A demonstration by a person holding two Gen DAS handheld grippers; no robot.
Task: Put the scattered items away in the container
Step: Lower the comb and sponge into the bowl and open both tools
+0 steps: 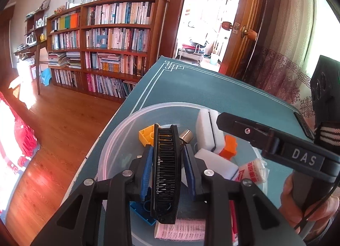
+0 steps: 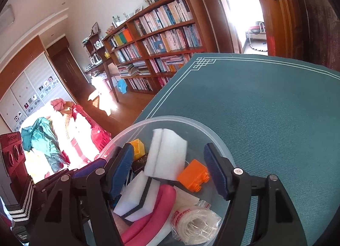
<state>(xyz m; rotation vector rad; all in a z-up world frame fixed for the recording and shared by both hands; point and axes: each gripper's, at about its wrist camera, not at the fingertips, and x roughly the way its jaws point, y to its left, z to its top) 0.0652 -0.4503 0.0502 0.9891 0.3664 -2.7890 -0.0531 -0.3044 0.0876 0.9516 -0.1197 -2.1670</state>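
Comb over the bowl, other claw empty

My left claw (image 1: pixel 166 173) is clamped on a black comb (image 1: pixel 165 171), hanging right over the clear bowl (image 1: pixel 119 135). My right claw (image 2: pixel 170 173) is spread wide above the same bowl, gripping nothing. Inside it: white sponges (image 2: pixel 167 156), an orange brick (image 2: pixel 194 174), a yellow brick (image 1: pixel 146 134), all on the green surface (image 2: pixel 276 118), bookshelf (image 1: pixel 110 39) way behind.
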